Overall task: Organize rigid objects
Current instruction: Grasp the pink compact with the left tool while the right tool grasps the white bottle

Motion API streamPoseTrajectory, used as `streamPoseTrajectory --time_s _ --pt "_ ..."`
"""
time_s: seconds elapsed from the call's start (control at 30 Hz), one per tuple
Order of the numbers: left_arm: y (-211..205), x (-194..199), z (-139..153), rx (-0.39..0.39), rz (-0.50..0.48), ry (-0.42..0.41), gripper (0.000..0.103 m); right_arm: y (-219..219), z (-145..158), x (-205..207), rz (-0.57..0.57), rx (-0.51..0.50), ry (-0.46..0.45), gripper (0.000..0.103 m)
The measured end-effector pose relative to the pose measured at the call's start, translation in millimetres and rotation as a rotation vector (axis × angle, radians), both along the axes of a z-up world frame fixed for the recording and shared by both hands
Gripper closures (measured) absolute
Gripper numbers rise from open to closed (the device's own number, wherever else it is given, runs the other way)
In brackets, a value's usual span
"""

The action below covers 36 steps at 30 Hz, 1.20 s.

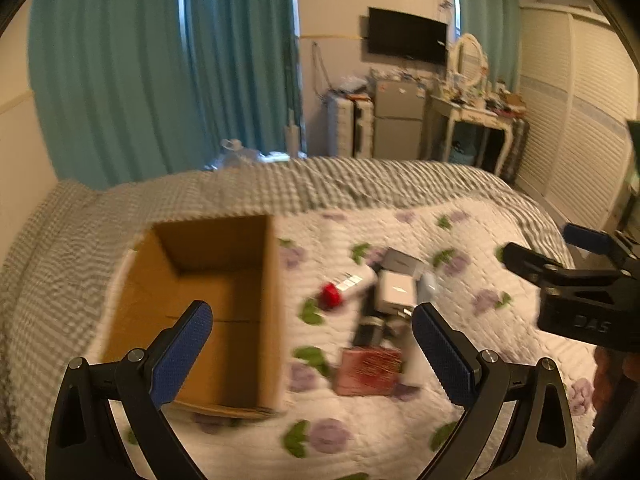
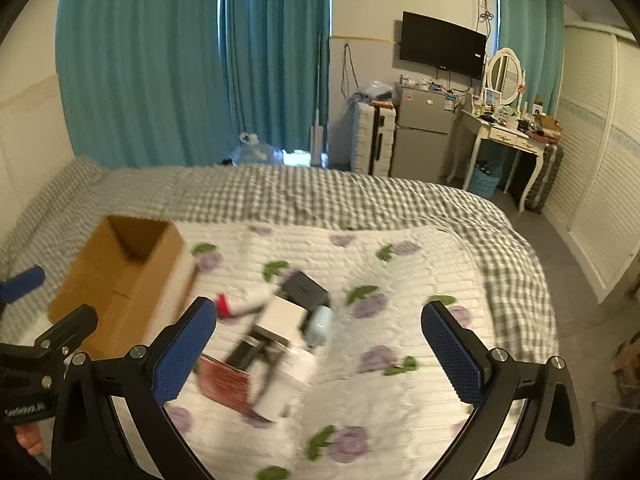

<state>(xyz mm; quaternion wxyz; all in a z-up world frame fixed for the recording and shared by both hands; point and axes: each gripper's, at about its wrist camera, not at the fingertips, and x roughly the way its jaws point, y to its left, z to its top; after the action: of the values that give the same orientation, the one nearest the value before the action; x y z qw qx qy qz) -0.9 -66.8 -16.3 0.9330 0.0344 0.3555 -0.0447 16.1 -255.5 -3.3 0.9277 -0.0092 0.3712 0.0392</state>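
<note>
An open, empty cardboard box (image 1: pixel 208 312) stands on the floral quilt; it also shows in the right wrist view (image 2: pixel 120 280). To its right lies a pile of objects: a white tube with a red cap (image 1: pixel 348 284), a white box (image 1: pixel 396 292), a grey box (image 1: pixel 404 260), a black item (image 1: pixel 368 328), a red box (image 1: pixel 368 372) and a pale blue item (image 2: pixel 320 324). My left gripper (image 1: pixel 312 352) is open and empty, above the box's right wall. My right gripper (image 2: pixel 320 360) is open and empty, above the pile.
The bed has a floral quilt (image 2: pixel 400 360) over a grey checked cover (image 2: pixel 320 196). Teal curtains (image 2: pixel 160 60), a suitcase (image 2: pixel 372 140), a small fridge (image 2: pixel 420 136) and a dressing table (image 2: pixel 508 132) stand beyond the bed. A shuttered wardrobe (image 2: pixel 600 180) is at the right.
</note>
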Motion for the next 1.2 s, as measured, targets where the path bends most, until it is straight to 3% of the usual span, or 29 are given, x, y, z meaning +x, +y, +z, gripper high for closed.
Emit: streamPoseTrajectory --time_s 0.1,0.17,0.3,0.47,0.63,0.83,0.93,0.97,1.2 --pt "-22 7 -31 -0.004 -0.018 0.075 0.0 -12 -19 5 0.0 -0.012 0.055 0.0" --pt "-35 10 -53 0.014 -0.017 0.113 0.001 -18 -36 9 0.0 0.004 0.097 0.008" --pt "-50 15 -95 0.047 -0.024 0.183 0.002 -20 -66 18 0.023 0.021 0.165 0.011" --pt "-55 28 -131 0.037 -0.009 0.218 0.003 -18 -100 31 0.067 0.035 0.257 0.023" --pt "-48 41 -148 0.033 0.01 0.228 0.003 -14 -129 47 0.094 0.081 0.361 0.03" --pt "-52 49 -163 0.042 -0.001 0.232 0.004 8 -157 62 0.13 0.059 0.441 0.035" --pt "-45 54 -170 -0.013 0.0 0.26 0.016 15 -168 65 0.135 0.059 0.467 0.038" --pt "-43 53 -171 -0.029 -0.009 0.269 0.029 17 -171 66 0.137 0.073 0.48 0.038" --pt "-41 43 -164 -0.017 -0.015 0.268 0.031 29 -186 71 0.15 0.073 0.519 0.044"
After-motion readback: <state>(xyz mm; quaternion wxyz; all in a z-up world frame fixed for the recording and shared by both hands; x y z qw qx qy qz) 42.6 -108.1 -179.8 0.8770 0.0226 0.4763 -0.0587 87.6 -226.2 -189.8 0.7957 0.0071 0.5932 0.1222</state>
